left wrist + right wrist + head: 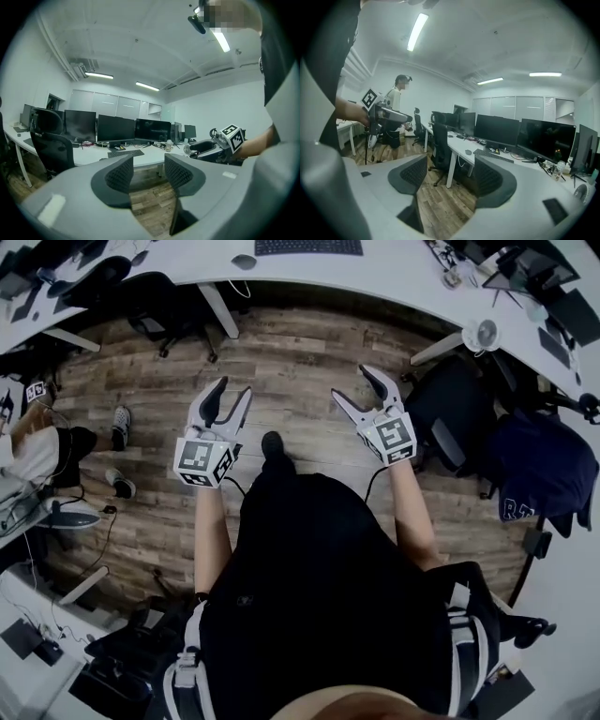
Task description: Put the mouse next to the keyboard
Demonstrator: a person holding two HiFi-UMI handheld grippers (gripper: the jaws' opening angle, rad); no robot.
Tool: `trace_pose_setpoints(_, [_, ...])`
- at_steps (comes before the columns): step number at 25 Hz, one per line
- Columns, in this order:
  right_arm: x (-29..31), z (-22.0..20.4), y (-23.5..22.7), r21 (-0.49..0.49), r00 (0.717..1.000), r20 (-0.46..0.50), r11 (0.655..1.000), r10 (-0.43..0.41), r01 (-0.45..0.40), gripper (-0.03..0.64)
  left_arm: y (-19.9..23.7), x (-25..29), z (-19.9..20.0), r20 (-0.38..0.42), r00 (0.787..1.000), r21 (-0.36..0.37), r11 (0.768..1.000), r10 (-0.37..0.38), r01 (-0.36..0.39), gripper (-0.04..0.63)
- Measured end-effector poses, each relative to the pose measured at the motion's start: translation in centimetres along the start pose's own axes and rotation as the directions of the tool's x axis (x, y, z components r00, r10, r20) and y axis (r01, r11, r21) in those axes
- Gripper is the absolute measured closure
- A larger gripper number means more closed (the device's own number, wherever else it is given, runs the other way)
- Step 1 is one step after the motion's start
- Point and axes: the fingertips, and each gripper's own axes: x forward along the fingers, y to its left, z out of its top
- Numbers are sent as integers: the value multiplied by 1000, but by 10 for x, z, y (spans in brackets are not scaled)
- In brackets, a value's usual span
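I stand on a wooden floor, a step back from a white desk [394,273]. A black keyboard [309,247] lies on it at the top of the head view, and a grey mouse [244,261] lies apart to its left. The right gripper view shows the same keyboard [492,156] and mouse [468,152] well beyond the jaws. My left gripper [232,395] and right gripper [354,385] hang side by side over the floor. Both stand open and hold nothing. In the left gripper view the keyboard [125,153] lies far ahead between the open jaws of the left gripper [149,173].
Black office chairs [450,413] stand to my right and at the far left [159,306]. A white desk leg [217,310] reaches the floor ahead. Monitors [501,131] line the desk and a small fan [485,334] sits at its right end. Another person's legs [56,451] are at the left.
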Motion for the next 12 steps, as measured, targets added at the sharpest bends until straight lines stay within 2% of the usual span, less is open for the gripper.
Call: trace_pose_setpoints(12, [92, 27, -7, -2, 997, -30, 997, -71, 71, 311, 88, 43, 13, -10, 996, 25, 996, -87, 87, 391])
